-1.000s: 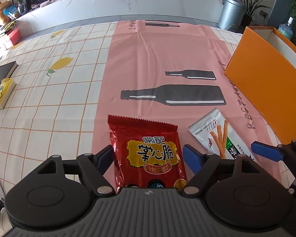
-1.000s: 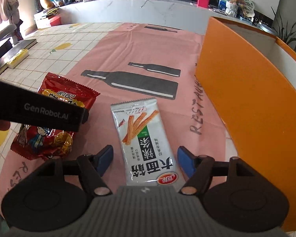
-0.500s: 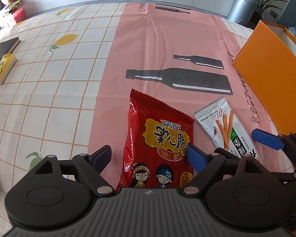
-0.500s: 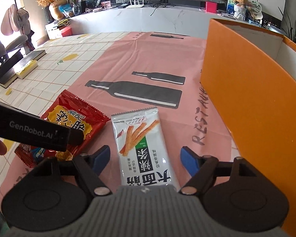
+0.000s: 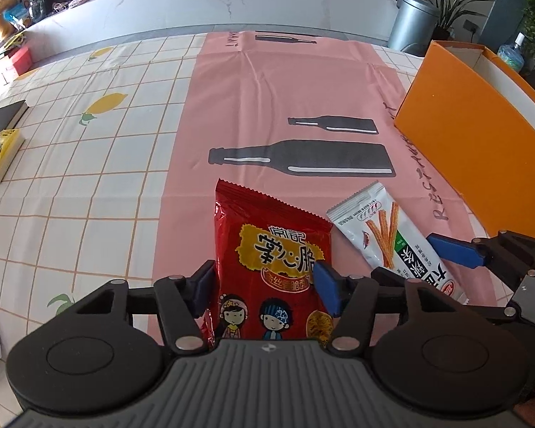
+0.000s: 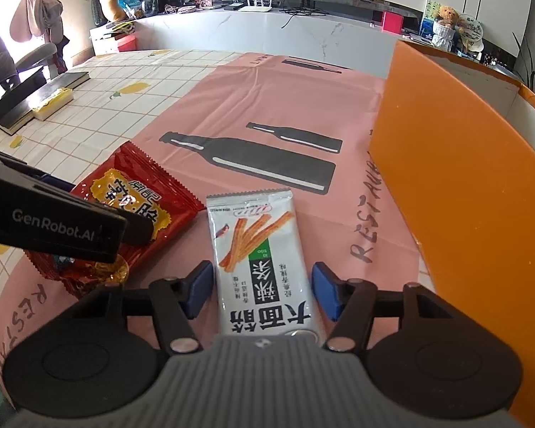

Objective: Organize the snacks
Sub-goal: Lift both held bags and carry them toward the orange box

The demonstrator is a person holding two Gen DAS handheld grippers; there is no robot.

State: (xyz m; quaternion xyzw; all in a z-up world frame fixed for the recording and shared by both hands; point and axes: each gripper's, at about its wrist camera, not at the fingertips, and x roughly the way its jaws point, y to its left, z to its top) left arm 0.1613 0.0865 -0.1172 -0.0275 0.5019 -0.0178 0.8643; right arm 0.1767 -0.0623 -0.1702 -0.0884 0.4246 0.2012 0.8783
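Left gripper (image 5: 264, 285): fingers just closing, clamped on red packet (image 5: 271, 249). Right gripper (image 6: 262, 287): fingers just closing, astride white packet (image 6: 260, 249), contact unclear.

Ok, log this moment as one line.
left gripper: just closed on red snack bag | right gripper: just closing around white stick packet, contact unclear | both lying on pink mat

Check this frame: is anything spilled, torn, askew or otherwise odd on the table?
Nothing stands out. The red snack bag and the white snack packet lie flat, sealed and intact on the pink mat, each between a claw's closing pads. The orange box stands upright beside them. No spill shows.
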